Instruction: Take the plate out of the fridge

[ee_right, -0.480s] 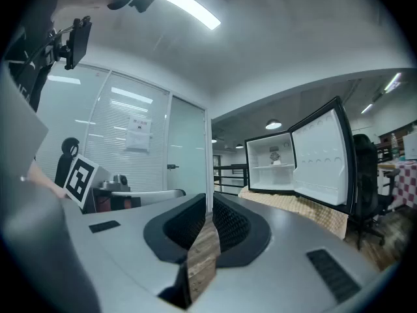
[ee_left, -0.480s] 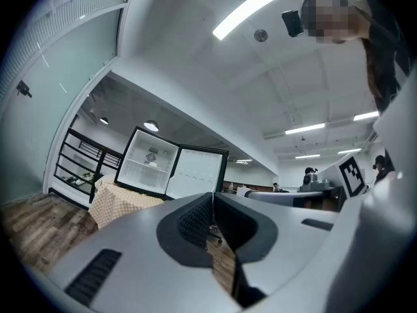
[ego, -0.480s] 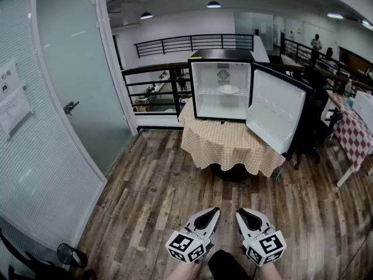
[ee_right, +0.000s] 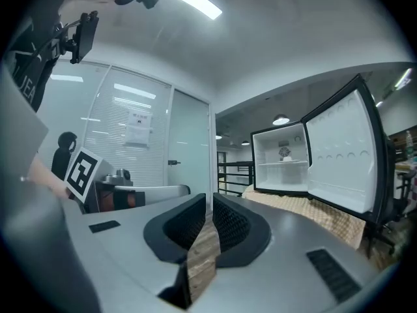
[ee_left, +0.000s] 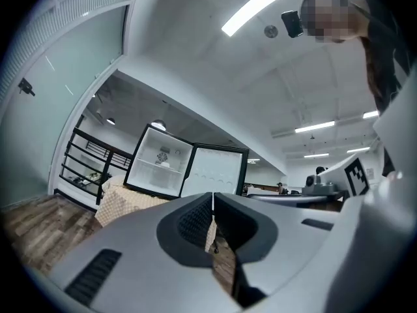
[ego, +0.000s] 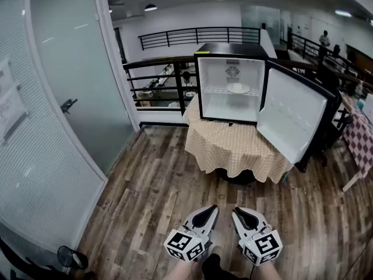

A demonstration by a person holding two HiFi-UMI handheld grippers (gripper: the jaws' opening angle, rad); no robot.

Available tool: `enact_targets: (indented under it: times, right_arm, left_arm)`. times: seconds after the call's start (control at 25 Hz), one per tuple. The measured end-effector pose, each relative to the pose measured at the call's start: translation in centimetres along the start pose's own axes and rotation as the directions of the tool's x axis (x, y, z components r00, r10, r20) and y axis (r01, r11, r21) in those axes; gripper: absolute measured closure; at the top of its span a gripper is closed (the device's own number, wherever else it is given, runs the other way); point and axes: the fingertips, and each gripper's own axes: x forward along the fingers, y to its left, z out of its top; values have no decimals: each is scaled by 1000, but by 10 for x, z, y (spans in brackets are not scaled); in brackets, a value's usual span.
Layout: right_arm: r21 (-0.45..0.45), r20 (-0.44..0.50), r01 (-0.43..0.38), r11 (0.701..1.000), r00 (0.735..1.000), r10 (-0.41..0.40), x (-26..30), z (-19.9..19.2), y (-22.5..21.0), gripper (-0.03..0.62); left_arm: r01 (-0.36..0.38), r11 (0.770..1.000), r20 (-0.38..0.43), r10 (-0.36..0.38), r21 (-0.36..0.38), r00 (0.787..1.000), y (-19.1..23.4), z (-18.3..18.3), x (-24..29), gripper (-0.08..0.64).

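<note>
A small black fridge [ego: 232, 86] stands on a round table with a checked cloth [ego: 236, 144], its door [ego: 296, 119] swung open to the right. On the wire shelf inside lies a white plate [ego: 238, 88]. The fridge [ee_left: 159, 168] shows far off in the left gripper view, and the fridge [ee_right: 281, 158] again in the right gripper view with the plate [ee_right: 285, 159] tiny on its shelf. My left gripper [ego: 211, 210] and right gripper [ego: 238, 213] are held low and level side by side, far short of the table. Both are shut with nothing between the jaws.
A frosted glass wall and door [ego: 70, 92] run along the left. A black railing [ego: 157, 80] stands behind the table. A table with a red checked cloth [ego: 366, 142] is at the right edge. Wood plank floor [ego: 163, 185] lies between me and the fridge.
The fridge and table appear slightly nearer and shifted right in the head view. Both grippers keep their side-by-side pose, jaws shut as before.
</note>
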Motion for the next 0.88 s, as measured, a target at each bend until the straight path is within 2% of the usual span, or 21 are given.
enact_targets:
  times: [0.56,0.88]
  right_arm:
    - [83,18,30,996,999,-32,100,14,-91,537]
    - [81,23,42,996,999,-44,147,20,-134,537]
  left_arm:
    - [26,1000,-34,-26,1,999,77,17,105,546]
    - [33,999,-26,-33,3,999,113,22,152,546]
